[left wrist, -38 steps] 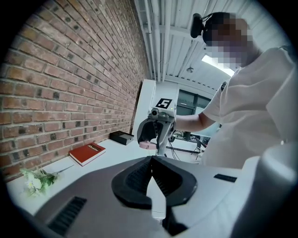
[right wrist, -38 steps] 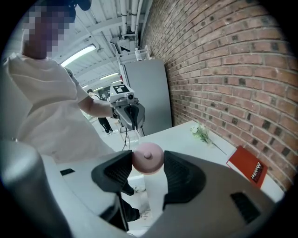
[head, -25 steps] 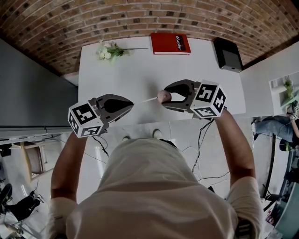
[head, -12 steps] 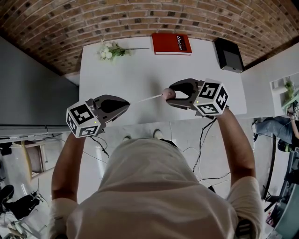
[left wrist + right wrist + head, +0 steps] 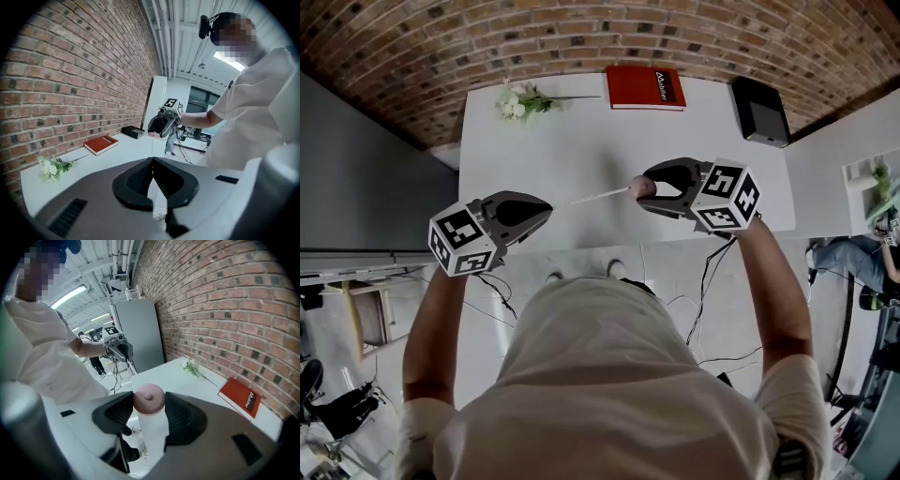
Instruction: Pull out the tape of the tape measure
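Note:
A small round pink tape measure [image 5: 641, 187] is clamped in my right gripper [image 5: 645, 187], held above the white table [image 5: 544, 159]. In the right gripper view the pink case [image 5: 148, 400] sits between both pads. A thin white tape [image 5: 591, 197] stretches from the case leftward to my left gripper [image 5: 550, 208], which is shut on the tape's end. In the left gripper view the tape [image 5: 152, 150] runs as a fine line from the closed jaws toward the right gripper [image 5: 161, 125] across from it.
A red book [image 5: 643, 87] lies at the table's far edge, a black box [image 5: 757, 109] at the far right corner, and a sprig of white flowers [image 5: 521, 101] at the far left. A brick wall runs behind the table. Cables hang below its near edge.
My left gripper has moved left and slightly down, away from the right gripper. The white tape between them has grown longer. The right gripper shifted slightly right.

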A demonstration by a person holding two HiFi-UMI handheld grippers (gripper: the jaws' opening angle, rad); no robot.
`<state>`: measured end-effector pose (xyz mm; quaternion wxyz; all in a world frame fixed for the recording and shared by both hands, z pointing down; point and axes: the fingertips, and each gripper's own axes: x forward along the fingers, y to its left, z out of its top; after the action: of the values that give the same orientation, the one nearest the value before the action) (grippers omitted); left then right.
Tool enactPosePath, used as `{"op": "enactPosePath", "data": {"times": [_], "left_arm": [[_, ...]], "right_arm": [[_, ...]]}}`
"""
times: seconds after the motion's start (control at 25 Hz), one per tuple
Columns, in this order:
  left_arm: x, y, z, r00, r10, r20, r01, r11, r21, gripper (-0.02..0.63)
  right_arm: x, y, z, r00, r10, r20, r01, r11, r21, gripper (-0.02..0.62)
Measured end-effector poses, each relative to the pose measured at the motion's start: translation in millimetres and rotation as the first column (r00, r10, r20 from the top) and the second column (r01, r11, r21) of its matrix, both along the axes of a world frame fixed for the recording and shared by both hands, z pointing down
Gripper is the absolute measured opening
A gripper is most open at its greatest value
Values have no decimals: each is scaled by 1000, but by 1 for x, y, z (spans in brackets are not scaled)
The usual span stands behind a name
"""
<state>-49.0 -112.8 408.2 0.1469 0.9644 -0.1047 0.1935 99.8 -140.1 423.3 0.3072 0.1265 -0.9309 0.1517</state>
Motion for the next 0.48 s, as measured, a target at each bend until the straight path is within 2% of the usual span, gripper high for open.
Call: {"op": "enactPosePath", "data": {"times": [0.48], "left_arm": [[-7, -6, 4, 1000, -15, 17, 15, 1000, 3, -3]], "right_arm": [[5, -8, 7, 1000, 23, -8, -23, 1000, -2, 218]]}}
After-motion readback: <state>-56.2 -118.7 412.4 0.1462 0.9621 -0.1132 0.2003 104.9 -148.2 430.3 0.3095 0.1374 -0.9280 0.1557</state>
